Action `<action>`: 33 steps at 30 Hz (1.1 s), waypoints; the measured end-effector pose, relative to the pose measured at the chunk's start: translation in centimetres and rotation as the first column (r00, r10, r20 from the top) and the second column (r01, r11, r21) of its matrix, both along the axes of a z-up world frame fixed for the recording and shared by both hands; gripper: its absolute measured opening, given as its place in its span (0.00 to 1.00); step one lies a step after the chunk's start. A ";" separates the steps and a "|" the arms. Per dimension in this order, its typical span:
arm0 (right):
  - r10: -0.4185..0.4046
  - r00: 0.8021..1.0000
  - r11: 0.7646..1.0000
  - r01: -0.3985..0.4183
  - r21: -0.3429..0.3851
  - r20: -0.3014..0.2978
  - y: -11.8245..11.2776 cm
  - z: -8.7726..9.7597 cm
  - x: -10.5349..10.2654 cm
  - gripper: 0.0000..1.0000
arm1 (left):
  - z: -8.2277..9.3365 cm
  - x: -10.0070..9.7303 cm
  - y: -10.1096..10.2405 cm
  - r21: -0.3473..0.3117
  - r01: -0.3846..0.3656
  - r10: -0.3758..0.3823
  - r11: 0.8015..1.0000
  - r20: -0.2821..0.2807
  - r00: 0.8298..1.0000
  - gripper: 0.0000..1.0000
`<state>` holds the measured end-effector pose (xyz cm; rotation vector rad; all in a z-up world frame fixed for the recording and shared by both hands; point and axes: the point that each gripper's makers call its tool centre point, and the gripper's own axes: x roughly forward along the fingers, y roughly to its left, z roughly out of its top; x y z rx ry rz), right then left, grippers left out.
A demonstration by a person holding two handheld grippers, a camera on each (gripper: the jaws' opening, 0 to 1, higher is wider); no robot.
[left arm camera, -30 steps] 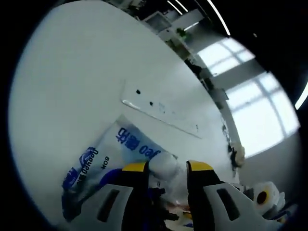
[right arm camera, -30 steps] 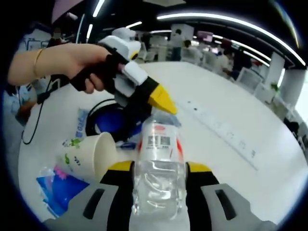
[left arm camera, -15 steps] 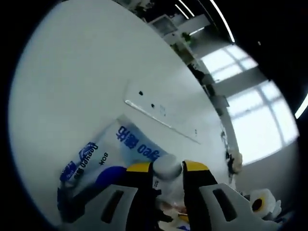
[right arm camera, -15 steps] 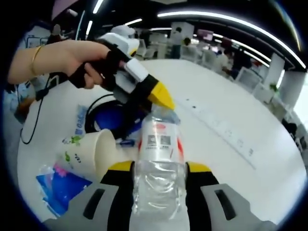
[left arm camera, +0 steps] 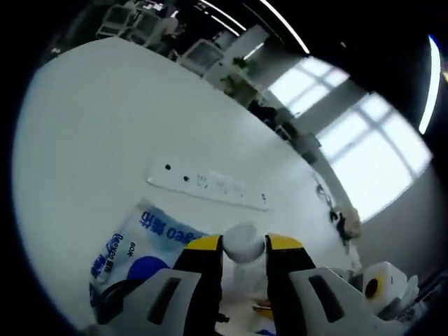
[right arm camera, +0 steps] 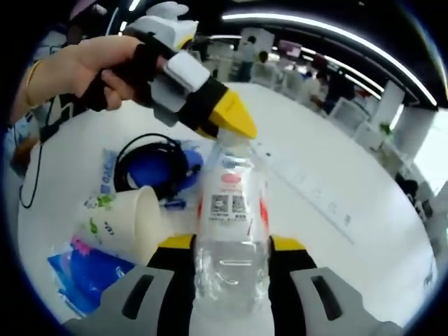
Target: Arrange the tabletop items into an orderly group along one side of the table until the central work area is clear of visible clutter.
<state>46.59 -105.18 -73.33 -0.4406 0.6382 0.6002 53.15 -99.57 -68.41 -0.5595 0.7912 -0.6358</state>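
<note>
Currently: 1 clear plastic bottle (right arm camera: pixel 231 231), label mid-body, clamped round its lower body by the right gripper (right arm camera: pixel 231 248). The left gripper (left arm camera: pixel 243 245) pinches the bottle's white cap (left arm camera: pixel 242 241) between its yellow tips. Below on the white table (left arm camera: pixel 105 133): 1 blue-and-white wipes pack (left arm camera: pixel 143 241), 1 tipped paper cup (right arm camera: pixel 129 227), 1 black cable coil (right arm camera: pixel 150 157), 1 blue packet (right arm camera: pixel 87 269). Handling, judged: bottle light, thin-walled, slippery, crushes easily; hold at the labelled midsection with modest squeeze.

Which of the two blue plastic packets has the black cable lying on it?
The farther blue-and-white packet beyond the paper cup, carrying the coiled black cable. The nearer blue packet has none.
</note>
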 end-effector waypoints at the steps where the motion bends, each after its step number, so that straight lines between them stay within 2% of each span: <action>1: -0.007 1.000 1.000 0.007 0.003 0.006 0.0 0.2 0.0 0.36 | 0.7 -0.1 -0.1 0.010 0.012 -0.012 1.000 0.027 1.000 0.21; 4: -0.031 0.999 0.999 0.030 0.013 0.036 0.0 0.9 0.4 0.36 | 2.6 -0.5 -0.5 0.040 0.033 -0.036 0.999 0.097 0.995 0.21; 5: -0.045 0.998 0.999 0.044 0.020 0.047 0.0 1.2 0.4 0.36 | 3.4 -0.7 -0.7 0.057 0.050 -0.058 0.997 0.136 0.989 0.21; 9: -0.068 0.994 0.996 0.062 0.064 0.083 0.6 2.4 0.5 0.36 | 5.4 -0.7 -0.4 0.086 0.053 -0.070 0.995 0.198 0.978 0.21; 14: -0.072 0.990 0.990 0.057 0.129 0.118 2.6 4.4 0.1 0.36 | 8.3 -1.8 0.8 0.109 0.036 -0.065 0.993 0.275 0.959 0.21; 19: -0.061 0.988 0.984 0.036 0.174 0.143 4.7 5.8 0.0 0.36 | 10.5 -3.1 2.7 0.085 -0.001 -0.025 0.996 0.300 0.954 0.21; 20: -0.061 0.989 0.979 0.033 0.199 0.134 5.5 5.9 -0.2 0.36 | 11.2 -3.8 2.8 0.053 -0.017 0.000 0.998 0.303 0.953 0.20; 21: -0.052 0.989 0.979 0.022 0.205 0.142 6.1 6.1 -0.3 0.36 | 11.4 -4.2 3.1 0.033 -0.032 0.021 0.999 0.275 0.961 0.20; 23: -0.037 0.987 0.977 0.003 0.215 0.156 7.4 6.5 -0.4 0.36 | 11.5 -2.9 5.0 0.080 -0.043 0.017 0.996 0.302 0.953 0.20; 24: -0.036 0.988 0.974 0.002 0.225 0.149 7.8 6.5 -0.5 0.36 | 11.7 -2.9 5.4 0.089 -0.052 0.021 0.995 0.320 0.947 0.20; 33: 0.055 0.986 0.954 -0.098 0.283 0.157 13.3 7.5 -1.5 0.36 | 13.2 -6.1 9.7 0.134 -0.124 0.072 0.983 0.339 0.938 0.20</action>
